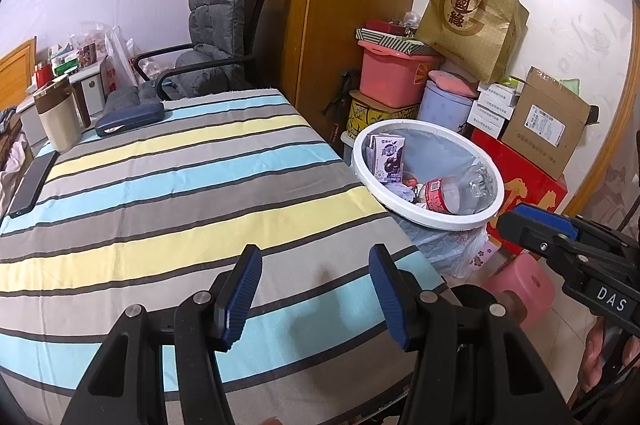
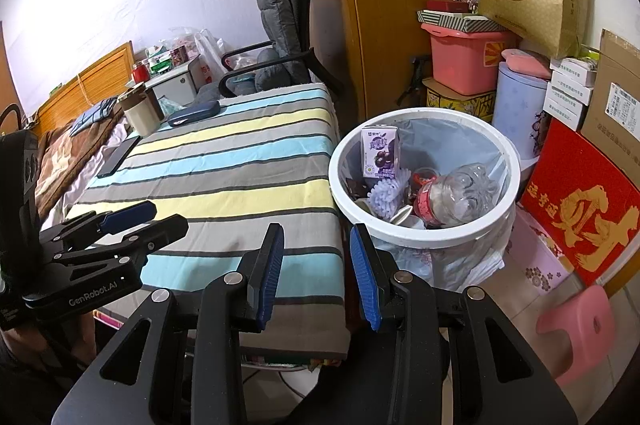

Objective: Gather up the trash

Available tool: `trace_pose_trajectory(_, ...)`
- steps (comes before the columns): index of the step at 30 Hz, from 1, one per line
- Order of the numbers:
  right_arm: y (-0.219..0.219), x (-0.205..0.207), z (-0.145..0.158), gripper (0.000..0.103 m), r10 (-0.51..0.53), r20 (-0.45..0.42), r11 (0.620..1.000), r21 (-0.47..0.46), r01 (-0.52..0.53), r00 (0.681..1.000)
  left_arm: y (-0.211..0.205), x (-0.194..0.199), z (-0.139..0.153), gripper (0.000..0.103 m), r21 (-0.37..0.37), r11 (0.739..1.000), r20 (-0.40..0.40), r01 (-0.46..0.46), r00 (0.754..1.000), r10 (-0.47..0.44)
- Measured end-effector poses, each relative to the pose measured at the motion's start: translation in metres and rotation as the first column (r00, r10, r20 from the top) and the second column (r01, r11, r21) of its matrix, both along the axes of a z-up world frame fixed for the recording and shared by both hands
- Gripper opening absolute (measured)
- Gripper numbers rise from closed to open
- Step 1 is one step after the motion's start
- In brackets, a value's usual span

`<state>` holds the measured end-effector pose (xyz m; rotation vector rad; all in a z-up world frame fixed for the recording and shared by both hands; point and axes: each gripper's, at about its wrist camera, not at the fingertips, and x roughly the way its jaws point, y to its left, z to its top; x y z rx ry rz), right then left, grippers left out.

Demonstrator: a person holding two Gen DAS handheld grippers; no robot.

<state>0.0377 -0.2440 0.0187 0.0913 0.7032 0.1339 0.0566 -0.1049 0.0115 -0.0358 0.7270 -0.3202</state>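
Landmark: the round white plastic trash bin lined with a translucent bag, standing just beside the far right corner of the table with the striped blue, yellow and grey cloth.

Left of the bin, the left gripper hovers over the cloth, jaws parted, nothing between its blue ribbed pads. A beige lidded mug, a dark blue case and a black phone lie on the cloth far from the bin (none looks like trash).

Nearer the bin, the right gripper hangs at the table edge, jaws narrowly parted and empty. The bin lies ahead and slightly right of it; this hand is the closer one.

Inside the bin: a purple drink carton standing upright and a crushed clear plastic bottle with a red label, lying lengthwise across the bin.

Only the right wrist view shows the bin's full interior; only the left wrist view shows the near cloth bare.
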Motion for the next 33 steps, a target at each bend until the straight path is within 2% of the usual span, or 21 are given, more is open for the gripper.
trace_pose_trajectory(33, 0.0063, -0.0018, 0.0028, 0.037, 0.015, 0.006, 1.0, 0.003, -0.015, 1.0, 0.0029, -0.0087, 0.0029, 0.055, 0.026, 0.999, 0.017, -0.048, 0.999, 0.047)
